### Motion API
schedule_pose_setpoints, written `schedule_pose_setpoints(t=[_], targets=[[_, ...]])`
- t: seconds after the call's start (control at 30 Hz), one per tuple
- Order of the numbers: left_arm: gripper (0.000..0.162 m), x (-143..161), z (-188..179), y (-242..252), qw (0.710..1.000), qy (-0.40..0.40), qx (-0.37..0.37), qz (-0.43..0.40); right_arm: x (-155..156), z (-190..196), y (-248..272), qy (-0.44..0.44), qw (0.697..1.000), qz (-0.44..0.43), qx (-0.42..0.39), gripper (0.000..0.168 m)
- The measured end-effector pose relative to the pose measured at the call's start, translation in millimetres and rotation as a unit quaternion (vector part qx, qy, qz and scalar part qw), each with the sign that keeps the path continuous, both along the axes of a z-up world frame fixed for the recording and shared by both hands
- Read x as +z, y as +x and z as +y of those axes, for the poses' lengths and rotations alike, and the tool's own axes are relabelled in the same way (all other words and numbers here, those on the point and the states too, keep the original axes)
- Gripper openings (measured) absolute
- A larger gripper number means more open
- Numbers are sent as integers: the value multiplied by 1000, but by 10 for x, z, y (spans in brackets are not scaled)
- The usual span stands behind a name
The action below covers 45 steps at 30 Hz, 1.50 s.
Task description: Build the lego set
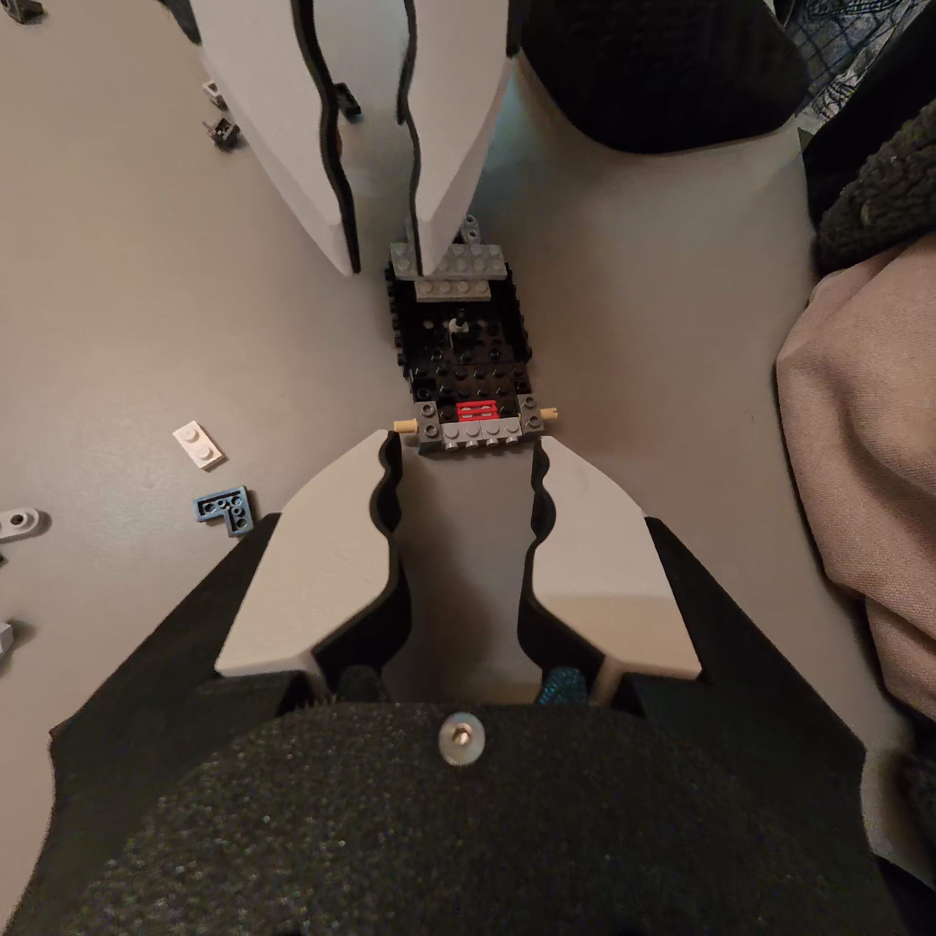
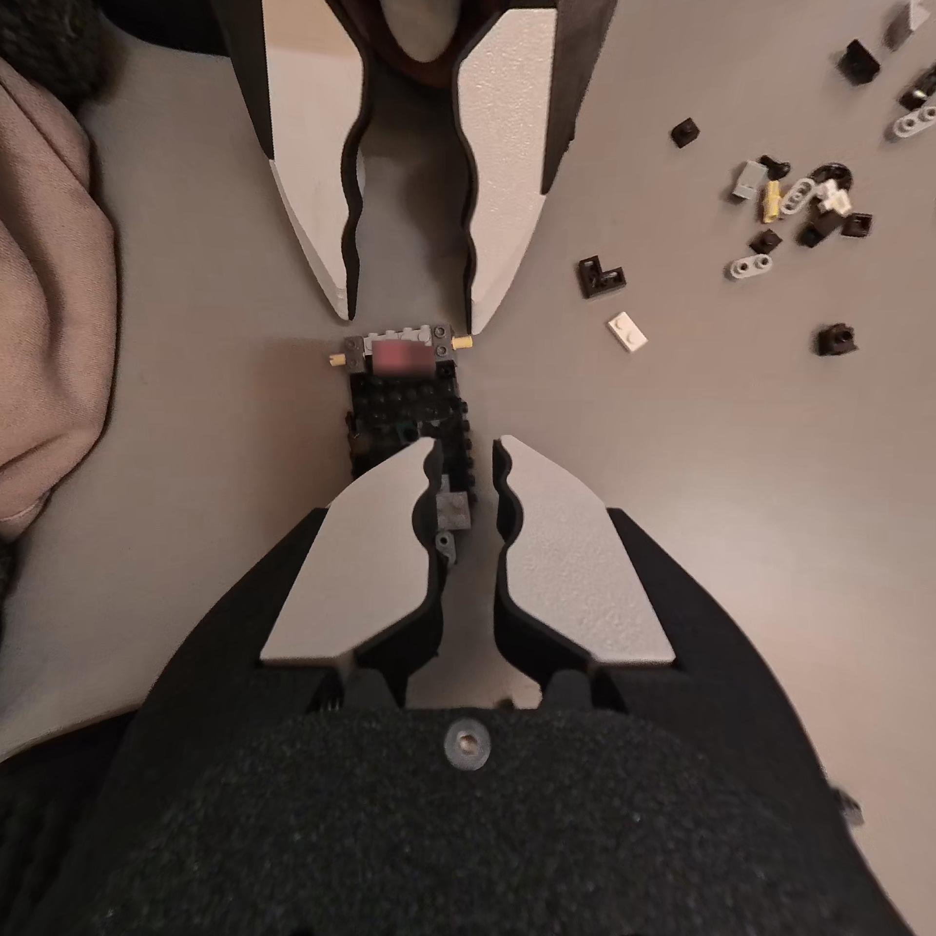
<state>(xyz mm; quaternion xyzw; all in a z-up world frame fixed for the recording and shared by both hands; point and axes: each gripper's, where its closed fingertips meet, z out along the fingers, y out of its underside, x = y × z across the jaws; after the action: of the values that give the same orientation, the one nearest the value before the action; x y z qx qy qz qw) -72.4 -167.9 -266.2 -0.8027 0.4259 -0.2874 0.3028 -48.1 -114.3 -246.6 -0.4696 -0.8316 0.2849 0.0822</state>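
Note:
The Lego build (image 1: 463, 354) is a black studded chassis with grey plates at both ends, a red grille tile (image 1: 476, 410) and tan axle pins. It lies on the grey table between the two grippers. My left gripper (image 1: 465, 444) is open and empty, its tips just short of the build's near grey end. My right gripper (image 1: 390, 268) comes from the far side, open, with one finger over the far grey plate (image 1: 471, 263). In the right wrist view the right gripper (image 2: 464, 440) straddles the side wall of the build (image 2: 405, 400). The left gripper (image 2: 410, 319) faces it, open.
A white 1x2 plate (image 1: 197, 444), a dark L-shaped plate (image 1: 225, 509) and a grey rounded plate (image 1: 20, 521) lie to the left. In the right wrist view a scatter of small black, grey and yellow pieces (image 2: 800, 202) lies at the right. Beige fabric (image 1: 861, 456) borders the table.

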Motion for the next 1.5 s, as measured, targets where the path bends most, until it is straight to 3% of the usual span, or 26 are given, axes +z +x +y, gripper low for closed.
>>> schedule_pose_setpoints(t=[0.63, 1.5], targets=[[48, -5, 6, 14, 1000, 3, -1, 2, -219, -283, -122, 50, 997, -22, 60, 18], [43, 39, 89, 3, 1000, 26, 11, 0, -159, -154, -42, 48, 999, -15, 17, 15]])
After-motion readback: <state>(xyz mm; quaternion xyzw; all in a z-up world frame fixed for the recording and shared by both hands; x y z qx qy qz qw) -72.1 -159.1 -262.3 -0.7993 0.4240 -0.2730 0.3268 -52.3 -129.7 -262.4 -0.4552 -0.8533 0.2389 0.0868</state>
